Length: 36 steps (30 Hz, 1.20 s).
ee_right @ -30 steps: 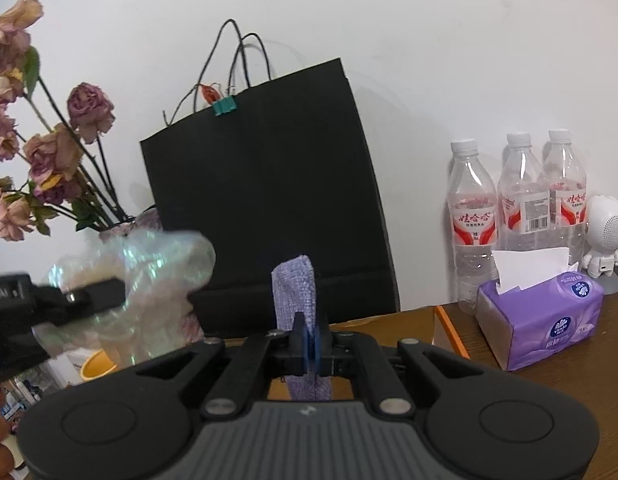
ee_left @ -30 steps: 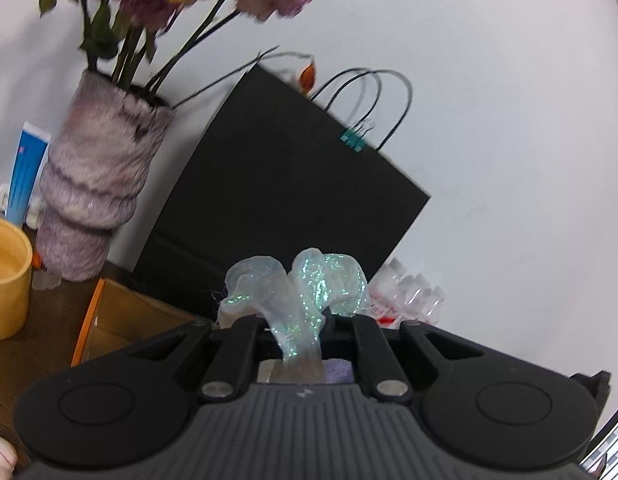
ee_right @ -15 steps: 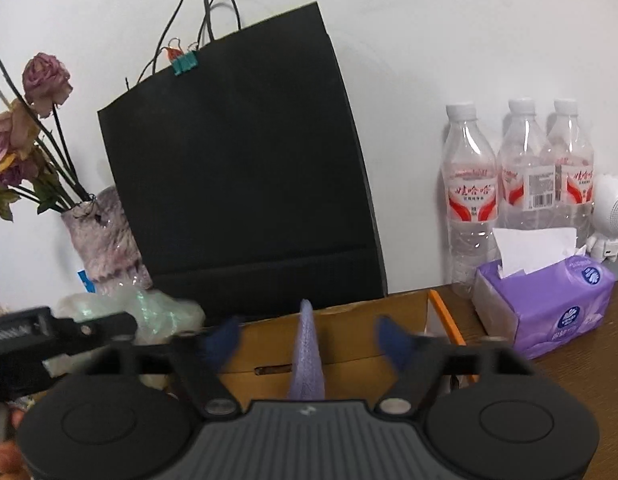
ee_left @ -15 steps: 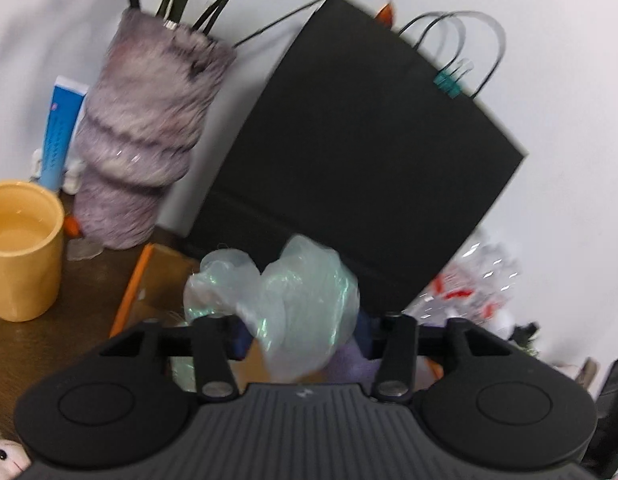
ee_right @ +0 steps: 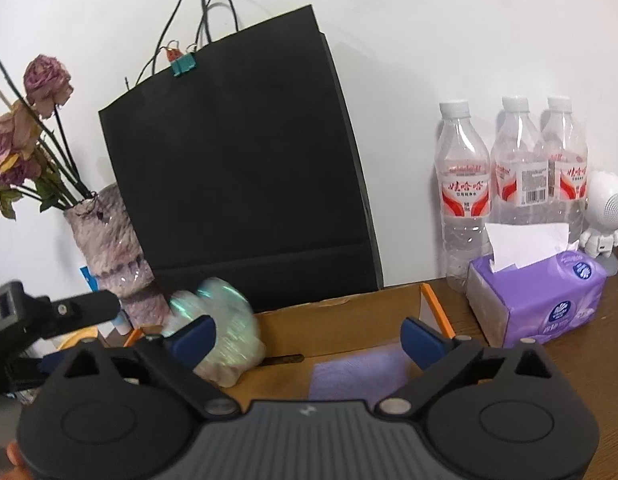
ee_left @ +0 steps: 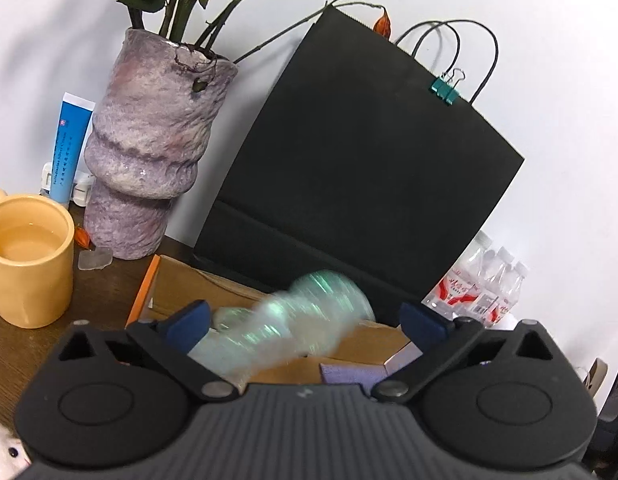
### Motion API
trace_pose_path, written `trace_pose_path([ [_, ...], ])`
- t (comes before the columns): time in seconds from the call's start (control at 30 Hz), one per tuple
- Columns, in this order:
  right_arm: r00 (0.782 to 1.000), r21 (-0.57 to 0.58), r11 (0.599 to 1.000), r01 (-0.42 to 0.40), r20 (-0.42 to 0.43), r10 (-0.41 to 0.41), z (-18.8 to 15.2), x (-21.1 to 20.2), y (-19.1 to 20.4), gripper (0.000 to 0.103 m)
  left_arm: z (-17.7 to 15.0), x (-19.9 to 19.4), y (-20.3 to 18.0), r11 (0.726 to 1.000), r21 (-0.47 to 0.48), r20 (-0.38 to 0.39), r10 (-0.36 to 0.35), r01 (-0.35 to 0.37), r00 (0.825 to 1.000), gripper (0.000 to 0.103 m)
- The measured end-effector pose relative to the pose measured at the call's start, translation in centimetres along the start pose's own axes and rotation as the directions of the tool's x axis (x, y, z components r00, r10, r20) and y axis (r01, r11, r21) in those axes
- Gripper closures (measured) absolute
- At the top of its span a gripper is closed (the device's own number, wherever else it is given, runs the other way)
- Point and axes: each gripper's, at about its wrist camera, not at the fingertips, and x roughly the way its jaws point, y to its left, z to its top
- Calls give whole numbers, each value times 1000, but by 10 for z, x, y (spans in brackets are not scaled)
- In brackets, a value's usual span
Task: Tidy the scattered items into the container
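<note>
The left gripper (ee_left: 305, 322) has just been opening and its blue-padded jaws now stand wide; the crumpled iridescent clear plastic wrap (ee_left: 293, 328) is blurred between them, touching neither pad as far as the blur allows, and looks to be dropping toward the shallow brown cardboard box with orange edges (ee_left: 177, 284); the right gripper (ee_right: 309, 334) has likewise just been opening, its jaws spread wide with nothing pinched; the small lilac knitted cloth (ee_right: 357, 376) lies flat on the box floor below it

From the right wrist view the wrap sits at the box's left end, just beside the left blue pad, while the cloth lies toward the right end; the two look apart, though blur hides their edges

By my judgement the wrap is near weightless, springy and slick; it crushes without harm, yet it would puff back and could drift or roll out over the low wall; best pinched at a bunched fold in its middle, not a loose edge; the cloth is soft, limp and light, with a grippy weave; any raised fold would serve, and it will drape rather than keep shape

Neither thing is fragile; the wrap's lightness is the only trouble I foresee
</note>
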Motion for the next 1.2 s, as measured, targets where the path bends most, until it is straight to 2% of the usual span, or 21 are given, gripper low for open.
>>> trace_pose_path([
  [0.23,1000,-11,1000,6,-26,-6,-1,-11,2,0,-1,-18,-5,1000,5,19,11,-11,1000,0],
  [0.5,999,-70,998,-1,-41,-1,-14,-41,13,0,-13,-48,-17,995,56,24,76,-77,997,0],
  [0.73,999,-121,992,27,-15,-29,-29,-93,24,0,-34,-89,-31,988,122,41,93,-97,995,0],
  [0.93,999,-132,991,39,2,-39,-43,-143,26,0,-56,-128,-42,985,150,29,76,-79,997,0],
  [1.2,1000,-114,993,15,3,-15,-67,-210,28,0,-74,-190,-61,975,214,23,48,-52,999,0],
])
